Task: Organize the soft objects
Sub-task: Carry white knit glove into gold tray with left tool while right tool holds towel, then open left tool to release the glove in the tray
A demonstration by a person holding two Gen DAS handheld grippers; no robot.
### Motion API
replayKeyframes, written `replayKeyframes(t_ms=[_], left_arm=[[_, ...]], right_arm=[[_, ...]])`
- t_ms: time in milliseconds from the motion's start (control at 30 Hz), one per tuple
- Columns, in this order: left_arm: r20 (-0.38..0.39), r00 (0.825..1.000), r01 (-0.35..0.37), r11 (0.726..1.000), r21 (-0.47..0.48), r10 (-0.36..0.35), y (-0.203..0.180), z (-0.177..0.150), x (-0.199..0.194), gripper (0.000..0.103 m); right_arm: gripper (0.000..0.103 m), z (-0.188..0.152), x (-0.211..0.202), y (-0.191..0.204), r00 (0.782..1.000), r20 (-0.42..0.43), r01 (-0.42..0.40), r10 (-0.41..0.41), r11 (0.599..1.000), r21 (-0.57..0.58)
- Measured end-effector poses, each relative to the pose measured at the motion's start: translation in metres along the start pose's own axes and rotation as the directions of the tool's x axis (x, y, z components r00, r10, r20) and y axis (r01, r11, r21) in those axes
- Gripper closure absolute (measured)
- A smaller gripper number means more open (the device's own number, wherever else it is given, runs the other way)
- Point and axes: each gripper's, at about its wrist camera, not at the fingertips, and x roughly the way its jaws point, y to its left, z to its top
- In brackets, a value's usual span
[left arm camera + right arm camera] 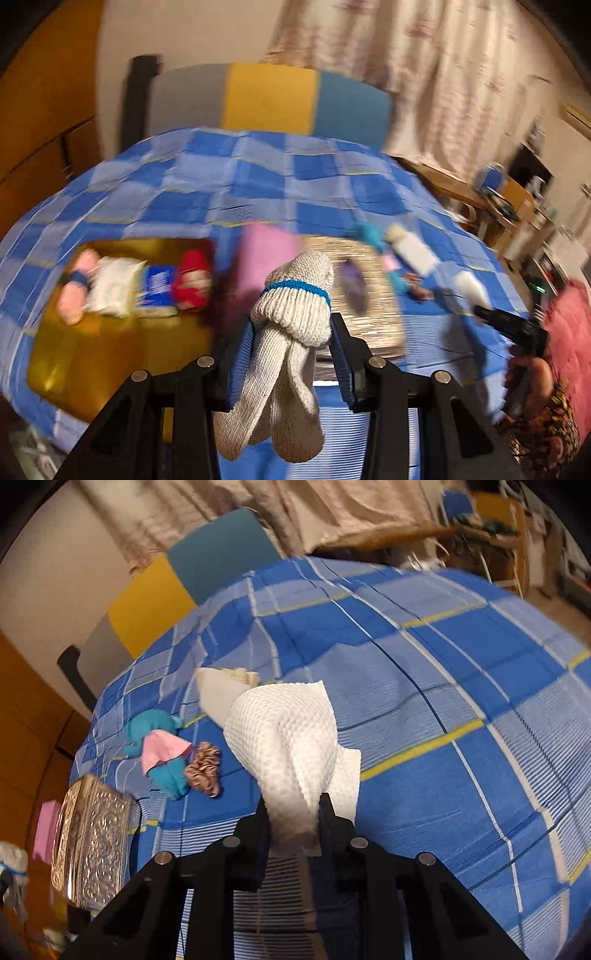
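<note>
My left gripper (293, 343) is shut on a cream knitted sock bundle (291, 291) with a blue band, held above the blue checked cloth (258, 177). A yellow tray (92, 350) at the left holds a pink soft item (75, 291), a white packet (110, 286), a blue packet (157, 290) and a red item (192, 284). My right gripper (293, 808) is shut on a white paper towel (284, 731) above the cloth (461, 701). A teal and pink cloth (162, 753) and a brown scrunchie (203, 766) lie to its left.
A silver patterned tray (365, 295) sits mid-table; it also shows in the right wrist view (88, 842). A pink pad (266, 254) stands behind the sock. A cream folded item (221, 694) lies beyond the towel. A colour-block chair (269, 99) stands behind the table.
</note>
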Motion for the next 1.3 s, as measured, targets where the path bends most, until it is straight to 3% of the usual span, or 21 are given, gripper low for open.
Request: replayKeyframes(t_ms=[233, 500, 767, 967, 1100, 1300], left_arm=[[-0.053, 0.994, -0.099, 0.985, -0.139, 0.093, 0.093, -0.014, 0.013, 0.063], [-0.121, 0.979, -0.186, 0.963, -0.197, 0.164, 0.168, -0.028, 0.032, 0.063], [-0.172, 0.961, -0.246, 0.952, -0.179, 0.216, 0.216, -0.029, 0.051, 0.063], [-0.205, 0.933, -0.320, 0.942, -0.099, 0.296, 0.241, -0.029, 0.067, 0.060], [-0.238, 0.896, -0.400, 0.914, -0.065, 0.375, 0.255, -0.033, 0.076, 0.056], [-0.195, 0.925, -0.355, 0.925, -0.138, 0.326, 0.263, -0.037, 0.061, 0.043]], right_arm=[[0.081, -0.015, -0.011, 0.010, 1.000, 0.010, -0.007, 0.007, 1.000, -0.011], [0.083, -0.037, -0.029, 0.013, 0.999, 0.030, -0.016, 0.015, 1.000, 0.026], [0.083, -0.054, -0.053, 0.016, 0.998, 0.057, -0.016, 0.012, 0.997, 0.069], [0.083, -0.059, -0.065, 0.027, 0.997, 0.073, -0.014, 0.008, 0.997, 0.070], [0.083, -0.059, -0.072, 0.036, 0.996, 0.083, -0.023, 0.017, 0.997, 0.071], [0.083, -0.061, -0.083, 0.055, 0.994, 0.099, -0.047, 0.040, 0.997, 0.066]])
